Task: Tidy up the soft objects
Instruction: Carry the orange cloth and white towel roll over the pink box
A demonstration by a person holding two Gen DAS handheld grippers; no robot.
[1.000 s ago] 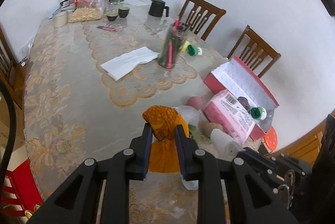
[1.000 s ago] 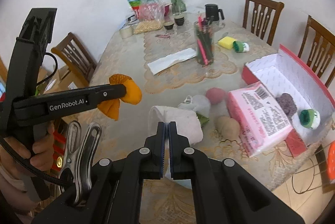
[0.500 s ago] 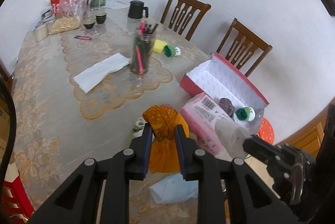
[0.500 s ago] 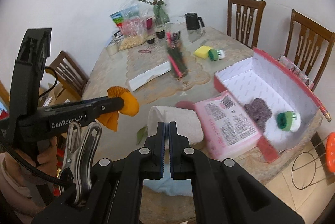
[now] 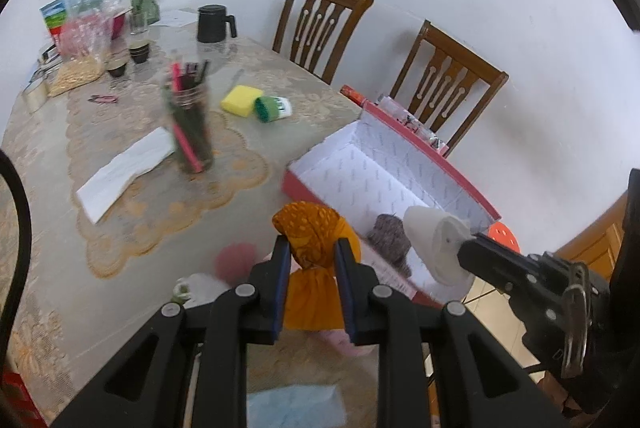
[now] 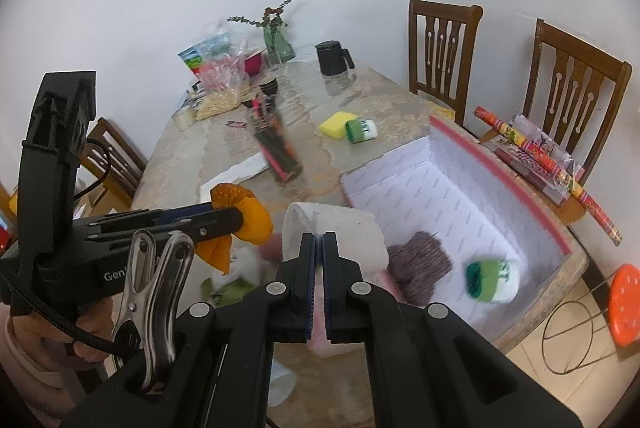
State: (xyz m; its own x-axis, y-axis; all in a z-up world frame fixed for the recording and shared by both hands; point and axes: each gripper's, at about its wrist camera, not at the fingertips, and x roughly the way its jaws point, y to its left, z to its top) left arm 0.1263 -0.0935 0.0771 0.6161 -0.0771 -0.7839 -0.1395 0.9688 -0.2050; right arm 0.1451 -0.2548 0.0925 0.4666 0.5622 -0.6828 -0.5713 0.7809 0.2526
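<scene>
Left wrist view: both loads in the air beside the red box (image 5: 404,143), carry step under way.

Left gripper (image 5: 310,256) clamped on the orange cloth bundle (image 5: 316,228), held above the counter (image 5: 52,211) at the box's near corner. Right gripper (image 6: 319,248) pinched tight on the edge of the white roll (image 6: 336,224), at the box's near edge. Inside already: grey knit pad (image 6: 420,260) and green-and-white roll (image 6: 490,278). Next, by the look of it: ease both over the open floor of the box, then release.

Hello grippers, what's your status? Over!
Left gripper shut on orange cloth. Right gripper shut on white cloth. Both near red box. Nothing in the way.
</scene>
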